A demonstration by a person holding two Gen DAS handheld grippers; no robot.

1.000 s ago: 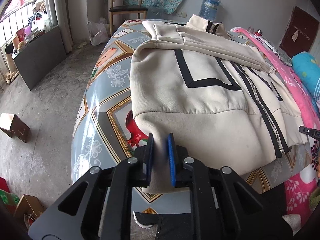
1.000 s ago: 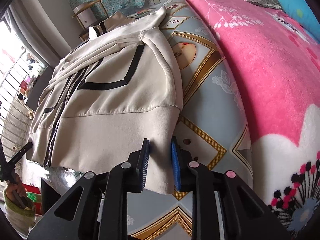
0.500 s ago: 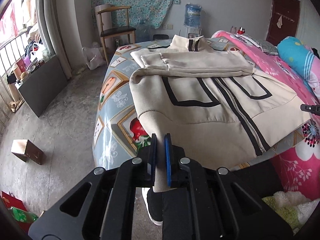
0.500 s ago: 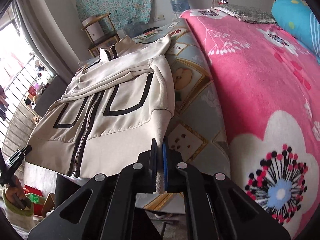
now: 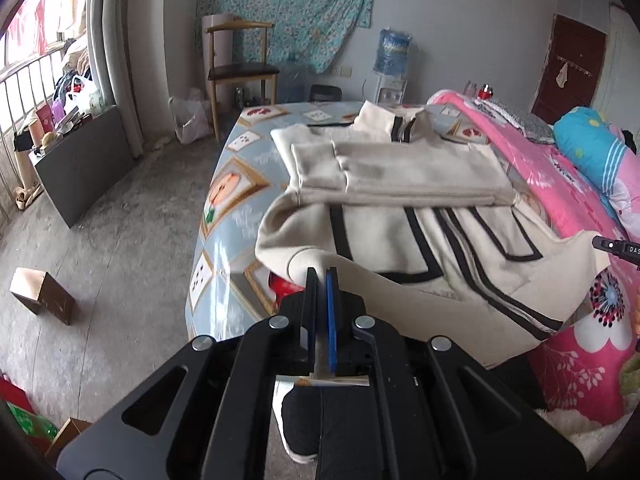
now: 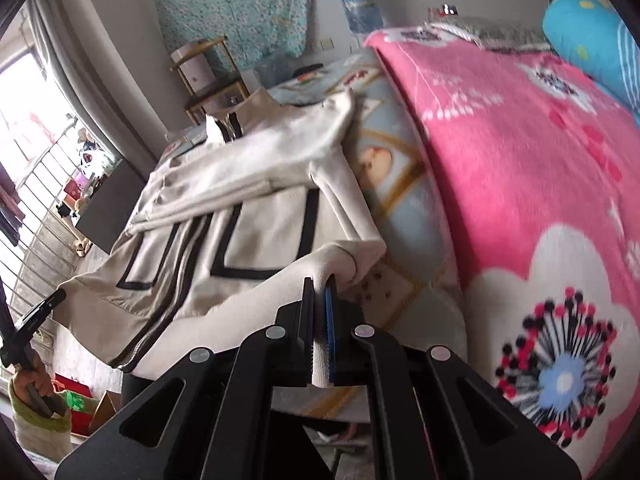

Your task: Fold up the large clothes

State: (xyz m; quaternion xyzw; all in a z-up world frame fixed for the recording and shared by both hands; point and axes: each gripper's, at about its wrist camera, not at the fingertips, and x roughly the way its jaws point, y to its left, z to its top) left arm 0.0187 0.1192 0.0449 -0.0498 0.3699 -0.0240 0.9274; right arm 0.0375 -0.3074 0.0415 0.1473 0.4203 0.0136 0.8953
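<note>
A cream zip jacket (image 5: pixel 404 216) with black stripes lies front up on the bed, both sleeves folded across its chest. It also shows in the right wrist view (image 6: pixel 224 216). My left gripper (image 5: pixel 321 276) is shut on the jacket's bottom hem at its left corner and holds it lifted off the bed. My right gripper (image 6: pixel 320 286) is shut on the hem at the right corner, also lifted. The hem hangs taut between the two grippers over the bed's foot.
The bed has a blue patterned sheet (image 5: pixel 224 200) and a pink floral blanket (image 6: pixel 520 184) on the right. A wooden chair (image 5: pixel 236 68), a water dispenser (image 5: pixel 394 60) and a dark cabinet (image 5: pixel 86 160) stand beyond. A small box (image 5: pixel 42 296) lies on the floor.
Both grippers have closed fully on the hem corners, then pulled back and up. The jacket's lower edge has risen off the bed.
</note>
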